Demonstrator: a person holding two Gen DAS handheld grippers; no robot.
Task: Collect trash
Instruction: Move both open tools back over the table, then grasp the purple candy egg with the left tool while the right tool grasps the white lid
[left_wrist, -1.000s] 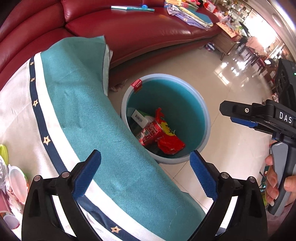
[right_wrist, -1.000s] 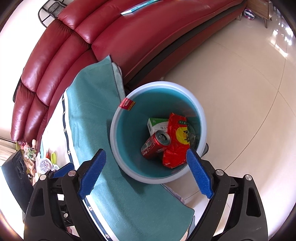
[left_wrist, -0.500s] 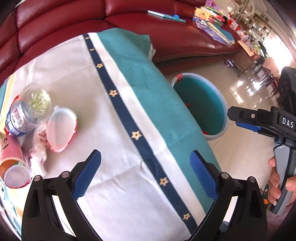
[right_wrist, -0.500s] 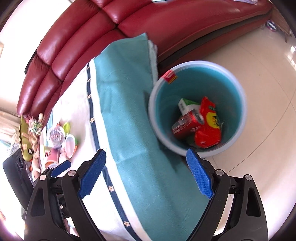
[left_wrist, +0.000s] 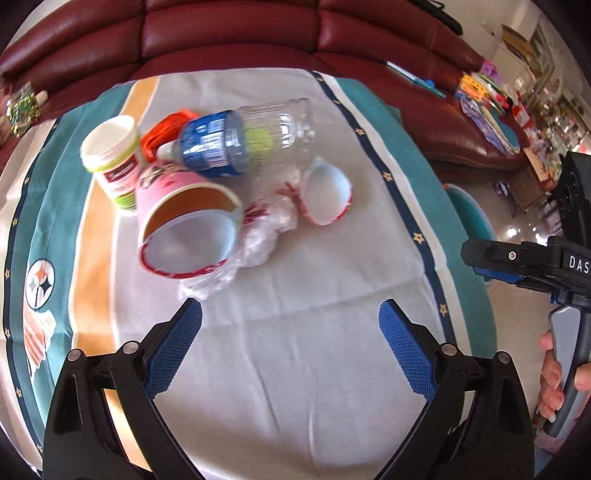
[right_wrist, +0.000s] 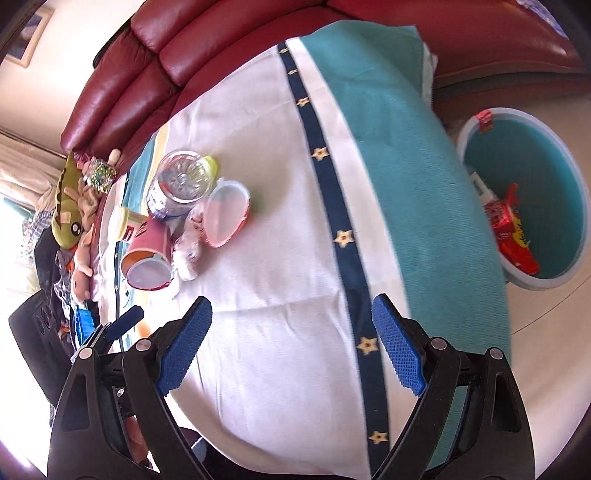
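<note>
A heap of trash lies on the cloth-covered table (left_wrist: 314, 369): a clear plastic bottle (left_wrist: 251, 136) on its side, a pink paper cup (left_wrist: 184, 229) tipped over, a white tub (left_wrist: 112, 158), a crumpled clear wrapper (left_wrist: 258, 232) and a small lid (left_wrist: 325, 194). My left gripper (left_wrist: 290, 332) hangs open just in front of the wrapper, nothing between its blue pads. My right gripper (right_wrist: 291, 328) is open too, over bare white cloth, with the bottle (right_wrist: 181, 184), cup (right_wrist: 147, 254) and lid (right_wrist: 225, 210) further up to its left. The teal bin (right_wrist: 569, 206) holds red packaging.
A dark red leather sofa (left_wrist: 236, 33) curves behind the table. Plush toys (right_wrist: 70, 199) sit at the table's far left end. The bin (left_wrist: 476, 210) stands on shiny tiled floor off the table's right edge. A hand (left_wrist: 554, 376) grips the right tool's handle.
Both grippers swung away from the bin and across the table toward the trash heap, staying open. The bin slid to the right edge of both views; bottle, cup and wrapper came into view.
</note>
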